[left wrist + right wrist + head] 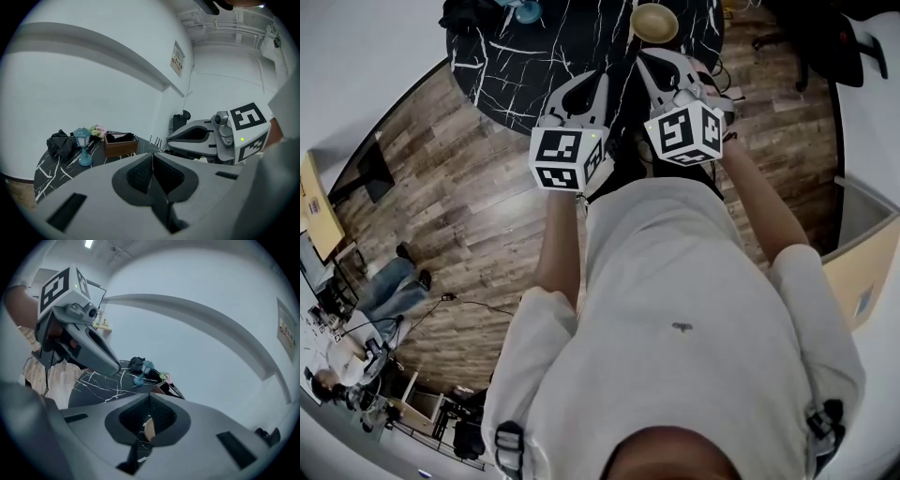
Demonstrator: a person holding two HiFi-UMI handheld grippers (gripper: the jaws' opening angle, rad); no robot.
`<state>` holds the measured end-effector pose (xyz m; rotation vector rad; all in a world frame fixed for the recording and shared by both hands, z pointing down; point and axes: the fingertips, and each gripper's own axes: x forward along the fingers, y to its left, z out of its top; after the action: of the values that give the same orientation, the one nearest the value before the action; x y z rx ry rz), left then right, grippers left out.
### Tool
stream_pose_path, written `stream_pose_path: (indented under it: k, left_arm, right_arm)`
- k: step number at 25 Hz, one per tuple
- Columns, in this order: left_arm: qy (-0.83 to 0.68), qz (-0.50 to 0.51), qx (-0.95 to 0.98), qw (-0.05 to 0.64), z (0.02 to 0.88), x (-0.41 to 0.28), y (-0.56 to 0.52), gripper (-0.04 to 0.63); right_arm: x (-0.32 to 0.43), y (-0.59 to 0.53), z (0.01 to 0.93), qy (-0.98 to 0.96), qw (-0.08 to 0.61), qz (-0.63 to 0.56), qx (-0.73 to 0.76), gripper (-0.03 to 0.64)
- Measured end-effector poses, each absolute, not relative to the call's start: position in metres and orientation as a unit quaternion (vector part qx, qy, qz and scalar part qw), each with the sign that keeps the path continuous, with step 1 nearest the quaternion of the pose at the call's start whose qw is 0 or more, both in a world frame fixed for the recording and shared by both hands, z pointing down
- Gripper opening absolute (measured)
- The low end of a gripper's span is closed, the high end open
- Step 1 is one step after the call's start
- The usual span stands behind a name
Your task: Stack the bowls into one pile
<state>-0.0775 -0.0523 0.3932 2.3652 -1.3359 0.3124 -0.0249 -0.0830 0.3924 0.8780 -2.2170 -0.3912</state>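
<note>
My right gripper [150, 406] is clenched on the rim of the wooden bowl [654, 22], and a tan sliver of it shows between the jaws. The bowl sits at the gripper's tip, over the far edge of the black marble table [534, 47]. My left gripper [152, 164] is closed on nothing, beside the right one.

Fig. Left gripper view: my left gripper [152, 158], jaws together (pads touching). Beyond it, a blue lamp [83, 146] and brown box [121, 145] on the black marble table [54, 172]. The right gripper [169, 140] is alongside.
</note>
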Motion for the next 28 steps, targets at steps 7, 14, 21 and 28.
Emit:
stream_pose_path:
  k: [7, 14, 21, 28]
  left_arm:
    - [-0.479, 0.107, 0.848, 0.199, 0.389, -0.076, -0.049, 0.008]
    - [-0.479, 0.097, 0.849, 0.202, 0.385, -0.073, -0.044, 0.008]
    - [-0.477, 0.089, 0.850, 0.204, 0.381, -0.072, -0.045, 0.008]
    - [-0.474, 0.085, 0.852, 0.205, 0.380, -0.066, -0.047, 0.008]
  right_arm:
    - [-0.027, -0.078, 0.382, -0.880, 0.316, -0.088, 0.343, 0.005]
    - [-0.023, -0.071, 0.371, -0.908, 0.244, 0.024, 0.340, 0.003]
    - [-0.025, -0.062, 0.366, -0.923, 0.207, 0.068, 0.318, 0.003]
    - [-0.021, -0.056, 0.373, -0.923, 0.208, 0.088, 0.313, 0.003]
